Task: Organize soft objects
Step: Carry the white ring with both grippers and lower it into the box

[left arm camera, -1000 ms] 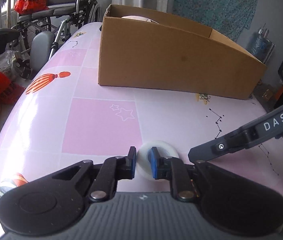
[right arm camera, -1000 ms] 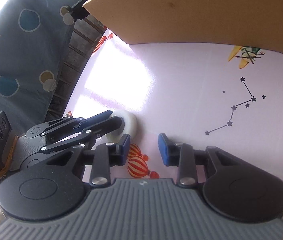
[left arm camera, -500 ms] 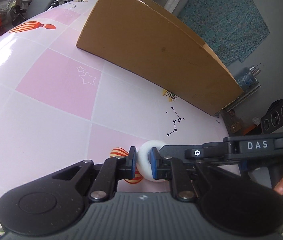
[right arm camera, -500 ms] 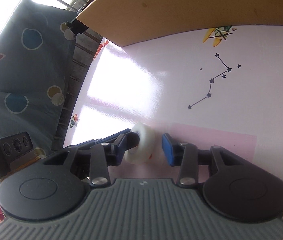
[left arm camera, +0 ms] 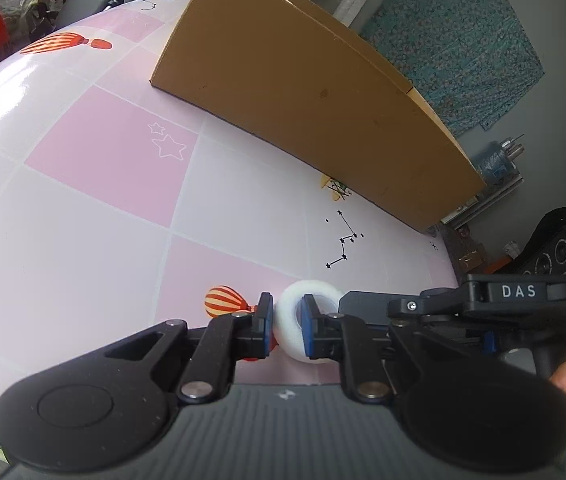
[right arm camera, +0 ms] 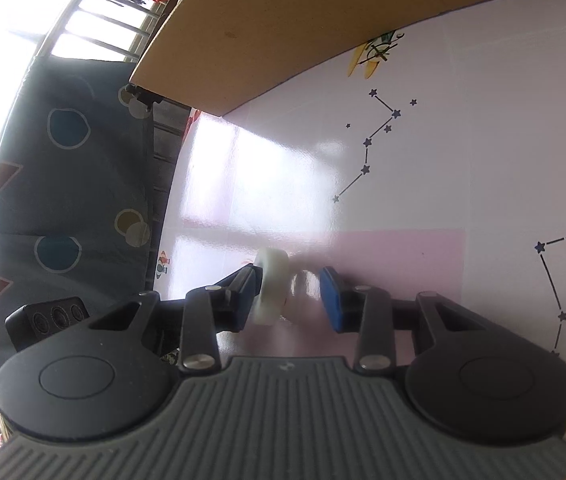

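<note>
My left tongs (left arm camera: 286,330) are clamped on the white foam ring (left arm camera: 297,326), one blue pad on the outside of its wall and the other inside the hole, so the ring stands on edge between them, just above the pink-checked bench (left arm camera: 115,160). My right tongs (right arm camera: 291,296) come in from the ring's other side: in the right wrist view the ring (right arm camera: 270,286) sits against the left pad while the right pad stands clear of it, and the jaws are closing, so nothing is gripped on that side yet. That part of the view is smeared, so I cannot tell whether any second soft piece lies in the gap. I judge the step in hand to be a hand-over or a two-sided hold of the ring, ahead of carrying it to the cardboard box (left arm camera: 307,96), which stands beyond both tongs, well apart from the ring. The next move, as I see it, calls for the right pads to seat squarely on the ring's wall before the left ones let go. The foam will squash and may twist out if the grip lands off-centre. After that, a lift high enough to clear the box's near wall.
</note>
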